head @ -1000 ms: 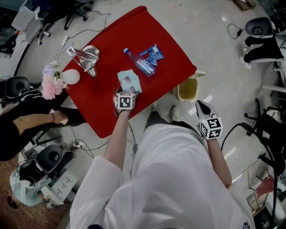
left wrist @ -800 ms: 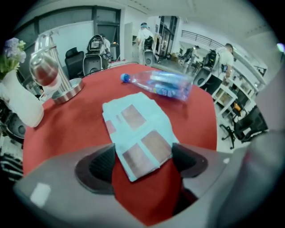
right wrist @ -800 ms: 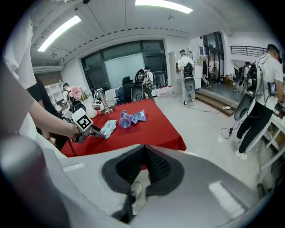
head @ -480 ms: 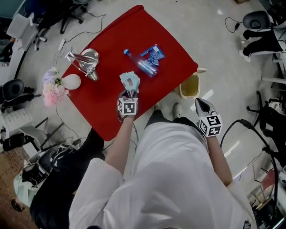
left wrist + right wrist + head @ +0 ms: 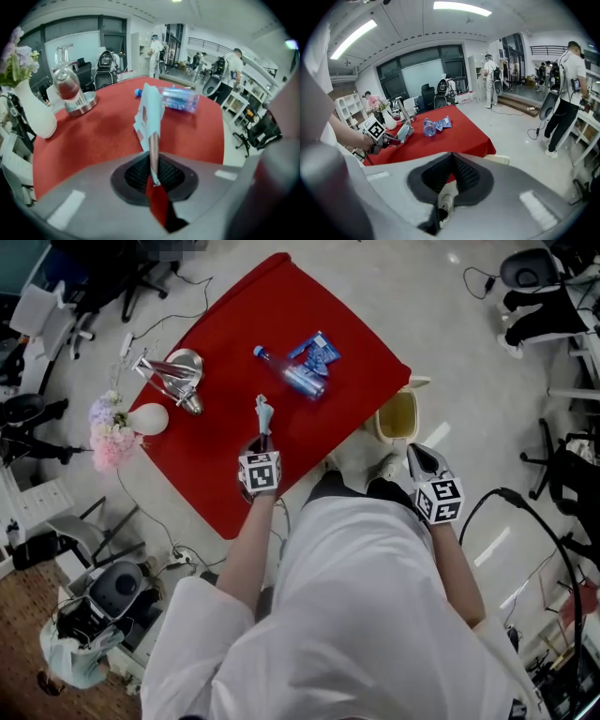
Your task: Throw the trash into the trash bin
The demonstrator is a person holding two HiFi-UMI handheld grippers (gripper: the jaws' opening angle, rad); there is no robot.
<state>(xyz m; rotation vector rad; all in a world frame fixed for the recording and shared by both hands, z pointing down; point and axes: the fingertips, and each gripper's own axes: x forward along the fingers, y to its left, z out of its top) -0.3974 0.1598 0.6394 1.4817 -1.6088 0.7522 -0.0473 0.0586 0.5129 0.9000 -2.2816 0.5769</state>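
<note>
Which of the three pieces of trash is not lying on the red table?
The pale blue packet, pinched upright in the left gripper, whose jaws have just been closing on it. The plastic bottle and the blue wrapper lie flat on the table.

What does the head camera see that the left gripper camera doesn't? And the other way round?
Only the head view shows the trash bin on the floor beside the table, the right gripper near it, and the person's white top.

Only the left gripper view looks straight along the left gripper, whose jaws have just closed, and shows the ceiling.

Both show the pale blue wrapper pinched in that gripper, the red table, the bottle and the white vase.
</note>
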